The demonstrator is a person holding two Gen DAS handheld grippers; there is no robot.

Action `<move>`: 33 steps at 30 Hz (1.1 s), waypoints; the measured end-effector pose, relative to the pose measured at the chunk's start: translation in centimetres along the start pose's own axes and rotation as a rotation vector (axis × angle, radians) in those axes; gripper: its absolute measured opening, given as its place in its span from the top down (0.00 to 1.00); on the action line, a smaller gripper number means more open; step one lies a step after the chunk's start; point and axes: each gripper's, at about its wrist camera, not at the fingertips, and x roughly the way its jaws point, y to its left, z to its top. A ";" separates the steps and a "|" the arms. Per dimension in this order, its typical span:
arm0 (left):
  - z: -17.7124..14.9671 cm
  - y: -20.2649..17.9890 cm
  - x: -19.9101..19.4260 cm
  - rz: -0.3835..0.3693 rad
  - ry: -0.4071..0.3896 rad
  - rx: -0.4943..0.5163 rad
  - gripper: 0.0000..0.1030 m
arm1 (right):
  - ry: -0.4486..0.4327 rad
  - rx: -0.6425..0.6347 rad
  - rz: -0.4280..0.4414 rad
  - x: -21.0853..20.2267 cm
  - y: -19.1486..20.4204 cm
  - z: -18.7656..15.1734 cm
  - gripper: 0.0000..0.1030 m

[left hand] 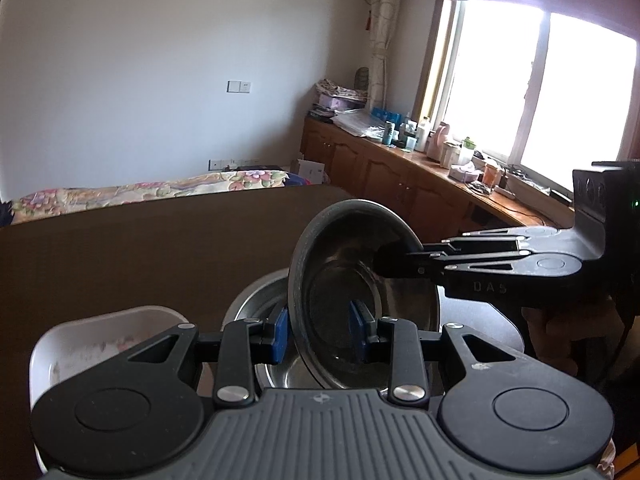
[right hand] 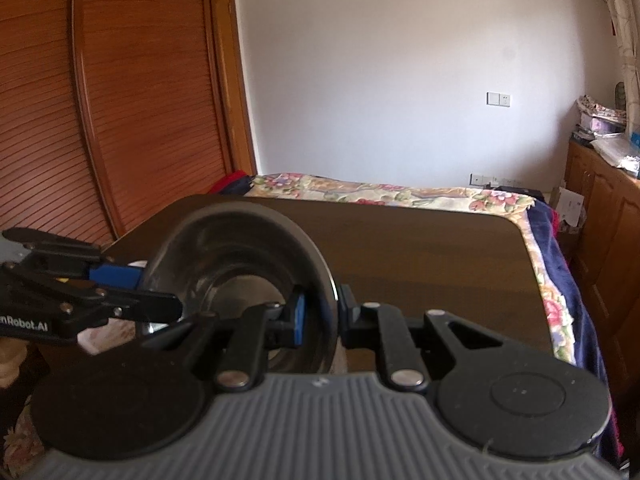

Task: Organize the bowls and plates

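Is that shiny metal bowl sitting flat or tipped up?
Tipped up. The metal bowl stands nearly on edge, its inside facing sideways, with both grippers clamped on opposite sides of its rim.

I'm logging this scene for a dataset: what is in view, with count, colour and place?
held steel bowl: one, silver, tilted above the table
lower steel bowl: at least one, silver, on the table beneath
white dish: one, white with a faint pink pattern, table's near left
table: one, dark brown, foreground
quilt: one, floral, behind the table
cabinets: one run, brown wood, cluttered top, under the window
wardrobe doors: slatted, reddish wood, far left
right tool: black, blue pads, shut on the tilted bowl's rim
left tool: black, blue pads, straddling its wall, grip unclear
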 end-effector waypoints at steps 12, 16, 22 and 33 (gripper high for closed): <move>-1.6 0.3 0.3 0.042 -0.019 -0.032 0.40 | 0.016 -0.007 0.007 0.3 1.7 -1.5 0.82; -1.9 -0.5 0.5 0.055 -0.014 -0.036 0.40 | 0.020 0.001 0.010 0.7 1.9 -1.9 0.82; -2.0 -0.8 1.3 0.065 -0.012 -0.039 0.40 | 0.021 0.002 -0.003 1.1 2.0 -2.4 0.82; -2.3 -1.6 1.5 0.120 -0.039 0.000 0.40 | -0.005 -0.012 -0.032 1.5 2.7 -2.8 0.80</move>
